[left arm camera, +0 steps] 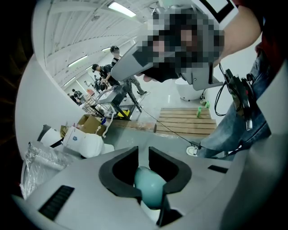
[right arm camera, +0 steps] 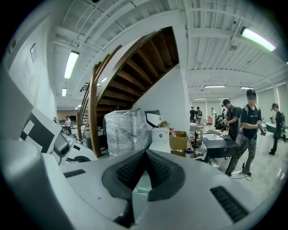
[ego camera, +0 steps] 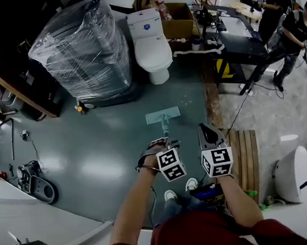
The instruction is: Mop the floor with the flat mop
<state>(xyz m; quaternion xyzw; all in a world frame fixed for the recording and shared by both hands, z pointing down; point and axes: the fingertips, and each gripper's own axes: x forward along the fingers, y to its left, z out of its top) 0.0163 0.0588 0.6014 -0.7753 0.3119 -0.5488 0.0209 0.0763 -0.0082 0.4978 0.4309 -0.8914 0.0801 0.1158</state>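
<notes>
Our left gripper (left arm camera: 143, 153) clamps the pale teal flat mop (ego camera: 162, 115) by its handle, right gripper (right arm camera: 145, 155) closed, empty; we should keep its head flat.

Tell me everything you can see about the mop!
The flat mop is pale teal. Its flat rectangular head lies on the grey-green floor, a little in front of the white toilet. A thin handle joins the middle of the head and slants back to the left gripper, which is shut on the handle's smooth, rounded top end.
</notes>
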